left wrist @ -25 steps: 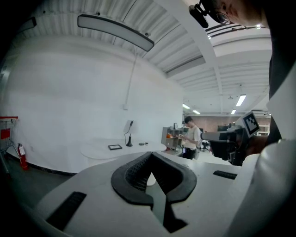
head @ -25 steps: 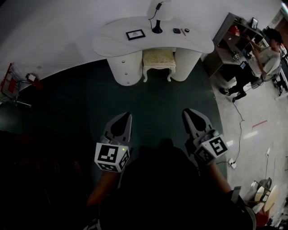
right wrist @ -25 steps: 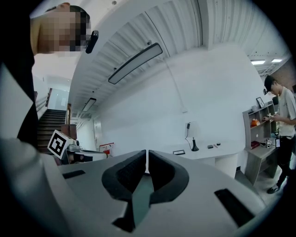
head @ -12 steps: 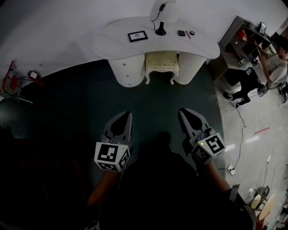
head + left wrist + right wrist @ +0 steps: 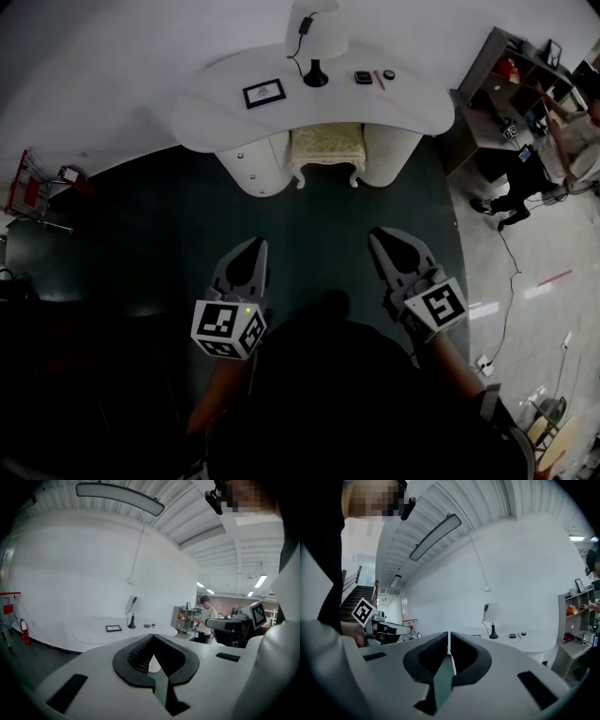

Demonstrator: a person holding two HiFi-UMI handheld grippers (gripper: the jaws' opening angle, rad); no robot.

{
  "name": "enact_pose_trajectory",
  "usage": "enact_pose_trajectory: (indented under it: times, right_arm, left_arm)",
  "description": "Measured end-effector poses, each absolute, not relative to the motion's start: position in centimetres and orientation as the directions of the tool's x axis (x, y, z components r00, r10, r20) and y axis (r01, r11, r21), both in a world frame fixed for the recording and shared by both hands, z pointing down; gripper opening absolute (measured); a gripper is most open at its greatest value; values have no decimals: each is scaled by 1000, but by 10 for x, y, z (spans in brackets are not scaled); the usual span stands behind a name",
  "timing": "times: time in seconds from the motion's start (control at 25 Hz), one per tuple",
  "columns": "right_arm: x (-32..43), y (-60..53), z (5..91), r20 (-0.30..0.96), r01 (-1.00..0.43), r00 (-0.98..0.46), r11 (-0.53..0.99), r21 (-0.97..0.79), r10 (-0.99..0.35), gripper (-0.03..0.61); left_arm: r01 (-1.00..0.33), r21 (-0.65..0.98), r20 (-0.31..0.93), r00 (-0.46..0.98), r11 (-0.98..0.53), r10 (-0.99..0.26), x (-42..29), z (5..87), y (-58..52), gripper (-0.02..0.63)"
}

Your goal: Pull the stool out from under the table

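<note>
Closer now to the surface (image 5: 216, 103), the left tongs (image 5: 254, 246) and right tongs (image 5: 382, 237) are clenched empty, merely carried; the stool (image 5: 326, 145) sits tucked under its near edge, well ahead, out of reach.

Head view is dimly exposed; the dark floor (image 5: 141, 244) and the near bottom area are rendered almost black, detail lost. The white table (image 5: 216, 103) and the far wall (image 5: 112, 56) are lit brightest. Glare streaks are seen on the pale floor (image 5: 562, 319) at right. Strong fisheye bending is noted at all edges. Both gripper views are brighter, lit from ceiling strip lights (image 5: 260, 580); corners are vignetted black, near foreground is slightly soft.
</note>
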State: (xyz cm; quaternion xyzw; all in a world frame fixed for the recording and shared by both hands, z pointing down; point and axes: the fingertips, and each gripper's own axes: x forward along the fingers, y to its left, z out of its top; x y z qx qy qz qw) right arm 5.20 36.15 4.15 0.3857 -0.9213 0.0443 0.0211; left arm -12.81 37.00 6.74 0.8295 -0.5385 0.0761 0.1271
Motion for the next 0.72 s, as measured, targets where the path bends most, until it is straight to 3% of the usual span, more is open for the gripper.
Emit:
enact_pose_trajectory:
  times: [0.32, 0.72]
  right_arm:
    - [81, 321, 53, 77, -696, -717, 707, -121, -693, 19]
    - [64, 246, 59, 96, -711, -702, 687, -151, -706, 18]
  left_arm:
    - [-917, 124, 287, 399, -379, -871, -97, 74, 329, 12]
    - [-893, 131, 287, 450, -431, -845, -99, 82, 249, 12]
